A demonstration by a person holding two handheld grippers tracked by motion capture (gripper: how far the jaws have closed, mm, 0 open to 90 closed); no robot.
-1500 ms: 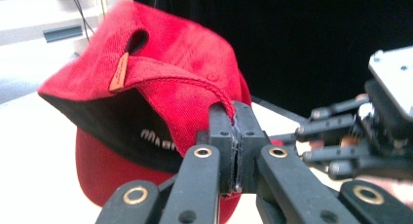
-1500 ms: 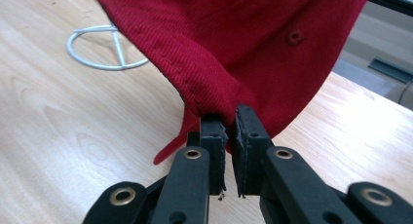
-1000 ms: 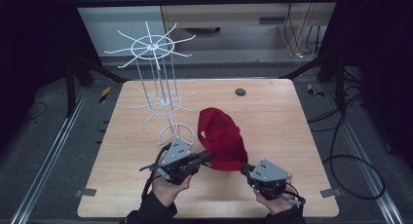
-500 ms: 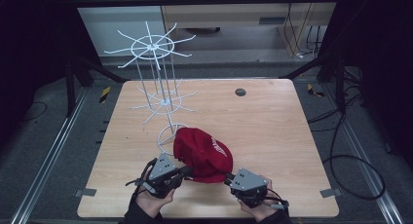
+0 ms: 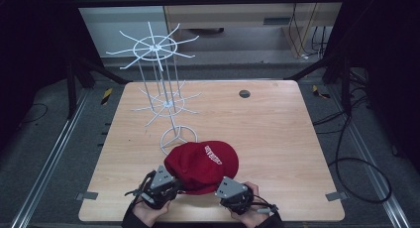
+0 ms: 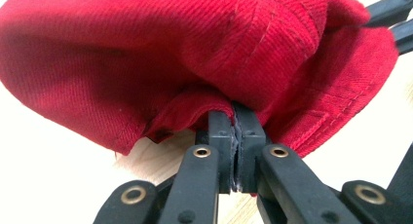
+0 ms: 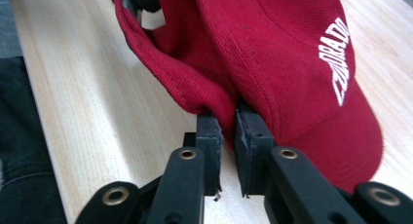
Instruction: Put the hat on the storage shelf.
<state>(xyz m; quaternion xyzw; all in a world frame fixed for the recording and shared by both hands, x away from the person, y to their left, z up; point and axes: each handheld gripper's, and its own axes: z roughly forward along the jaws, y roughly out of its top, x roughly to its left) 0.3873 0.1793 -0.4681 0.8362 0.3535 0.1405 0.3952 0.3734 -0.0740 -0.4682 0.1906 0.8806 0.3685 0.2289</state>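
Note:
A red cap [image 5: 204, 164] with white lettering lies crown-up near the table's front edge, held from both sides. My left gripper [image 5: 173, 184] is at the cap's left; in the left gripper view its jaws [image 6: 236, 114] are pressed together on the cap's [image 6: 195, 53] lower rim. My right gripper [image 5: 219, 189] is at the cap's right. In the right gripper view its jaws [image 7: 229, 121] have just been opening a little. A narrow gap shows lower down, and the rim of the cap [image 7: 272, 63] is still pinched between the pads.
A white wire rack [image 5: 168, 104] with radiating arms stands on its ring base at the table's back left, just behind the cap. A small dark disc [image 5: 244, 93] lies at the back centre. The wooden table [image 5: 287, 153] has bare room to the right.
Both hands have come down and toward the front edge with the cap. The cap went from hanging upright between the grippers to lying low, crown up, over the table.

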